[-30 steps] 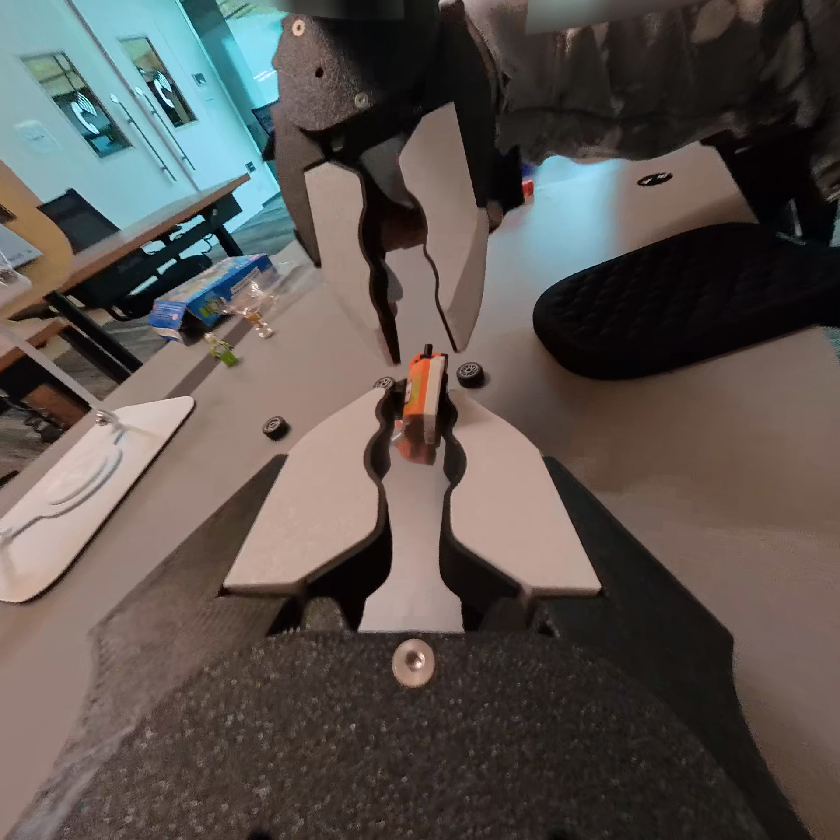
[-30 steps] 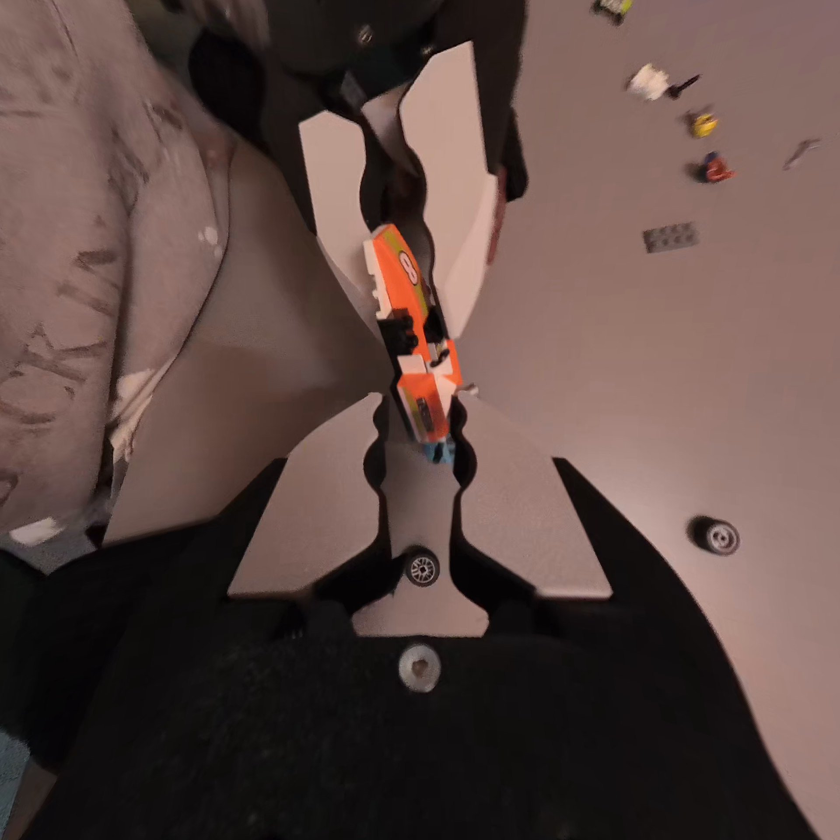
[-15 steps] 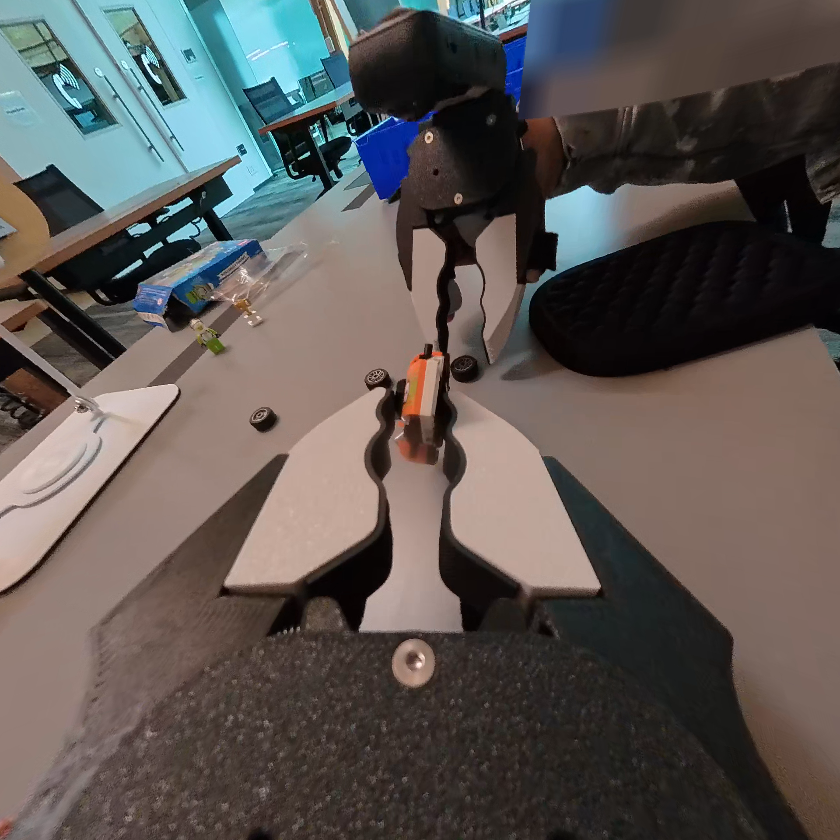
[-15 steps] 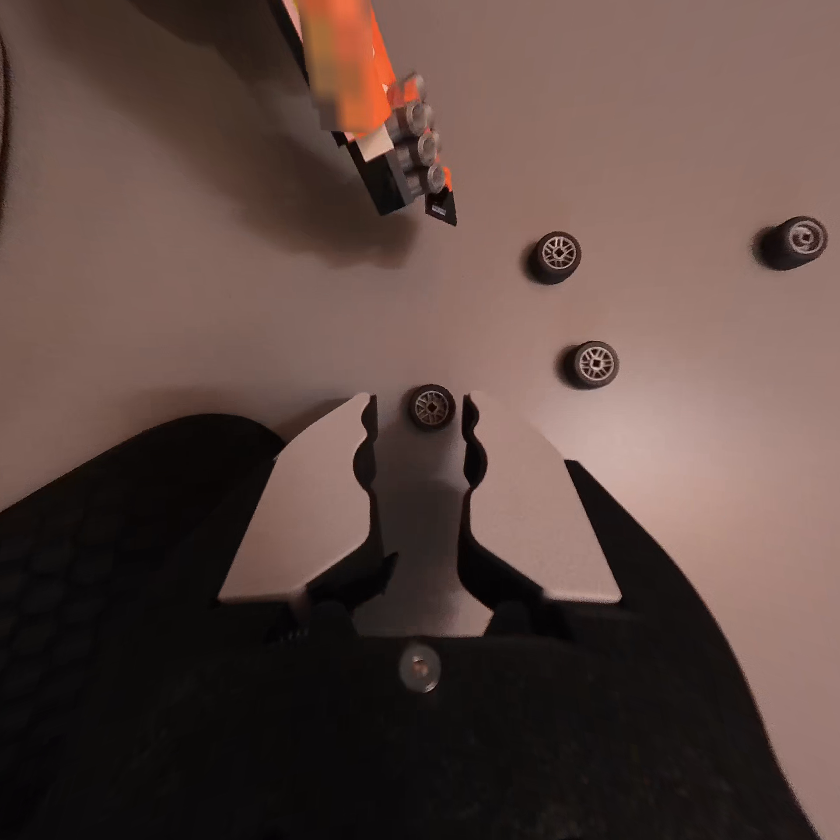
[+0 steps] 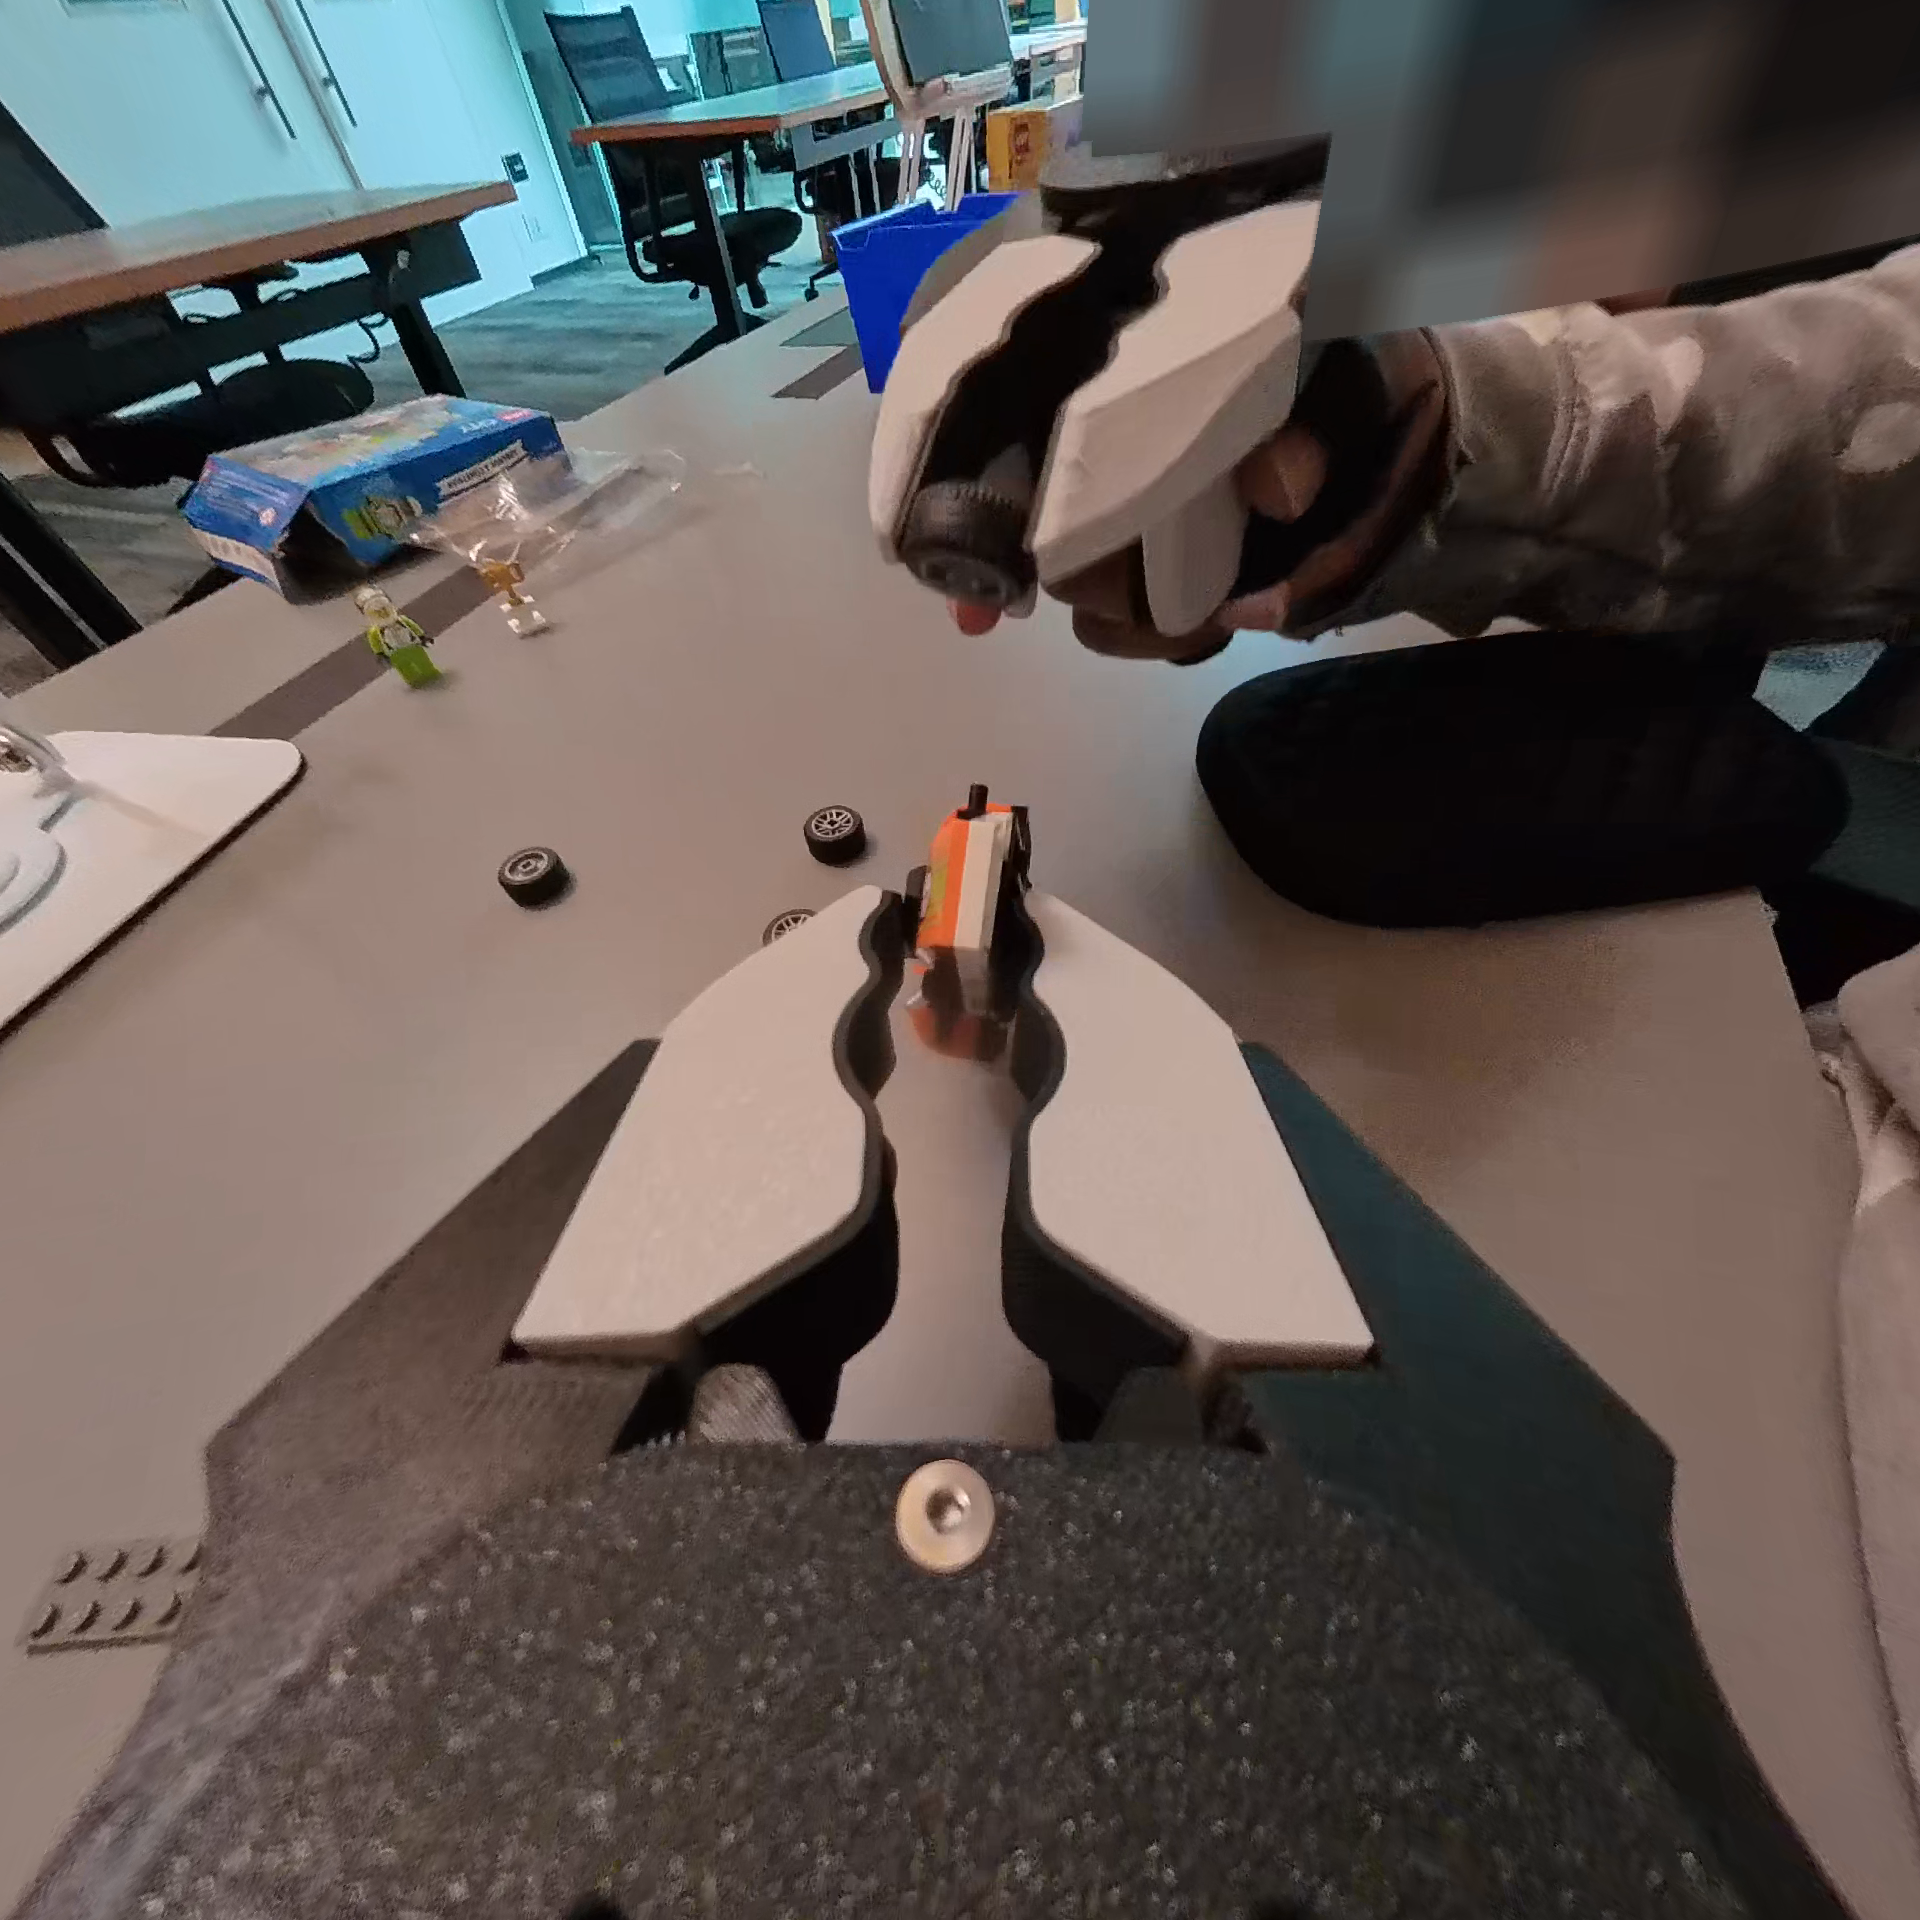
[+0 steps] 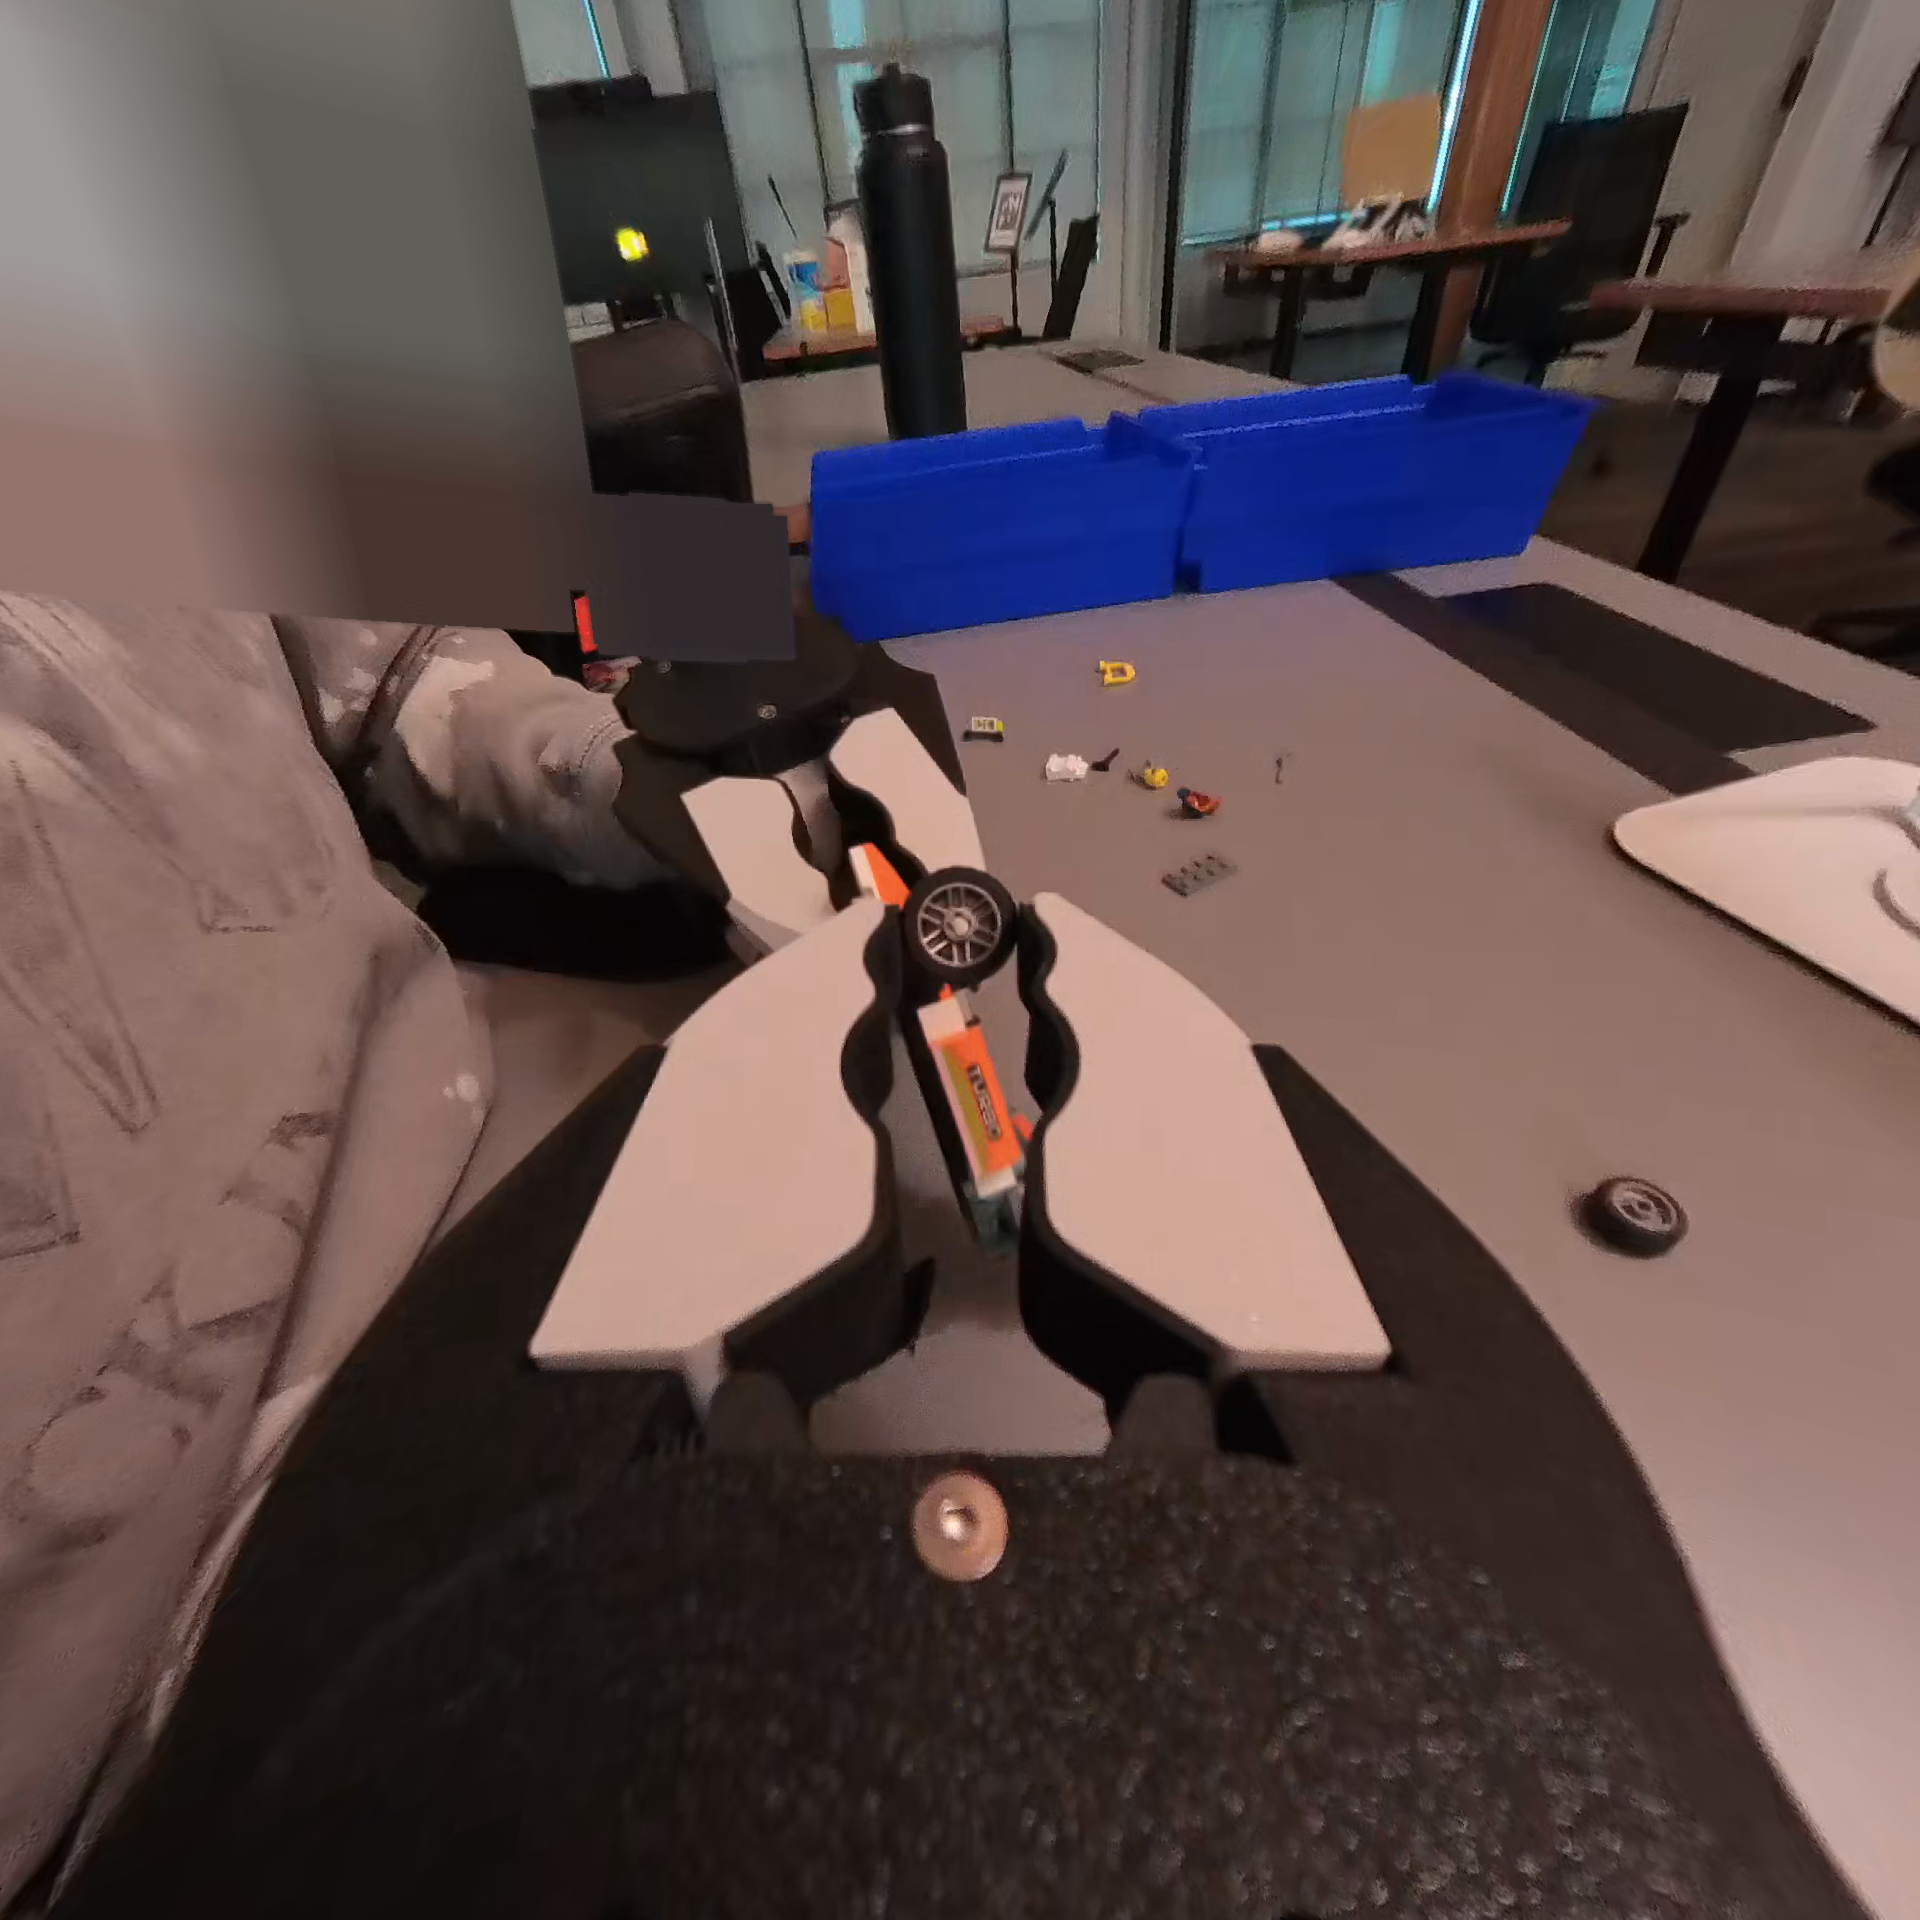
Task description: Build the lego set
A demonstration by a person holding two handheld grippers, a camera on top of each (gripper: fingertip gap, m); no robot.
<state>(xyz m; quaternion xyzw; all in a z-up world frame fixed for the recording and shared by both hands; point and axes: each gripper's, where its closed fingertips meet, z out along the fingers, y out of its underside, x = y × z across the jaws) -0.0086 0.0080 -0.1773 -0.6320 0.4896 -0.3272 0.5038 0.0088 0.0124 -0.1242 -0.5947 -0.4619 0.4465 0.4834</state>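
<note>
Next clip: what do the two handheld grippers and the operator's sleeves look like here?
Both grippers, left gripper and right gripper, share one design: flat pale-grey fingers with wavy black inner edges, mounted on speckled black bodies with a silver screw at centre. No cables show. The operator wears a grey mottled sleeve.

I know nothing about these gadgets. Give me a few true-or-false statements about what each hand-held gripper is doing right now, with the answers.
1. The left hand-held gripper is shut on the orange and white lego car body. True.
2. The right hand-held gripper is empty. False: it grips a small black rubber wheel with a grey spoked hub.
3. Three loose wheels lie on the grey table left of the car body. True.
4. The lime-green minifigure rides in the car. False: it stands on the table near the blue cardboard box.
5. The dark grey studded plate is attached to the car. False: it lies apart on the table.
</note>
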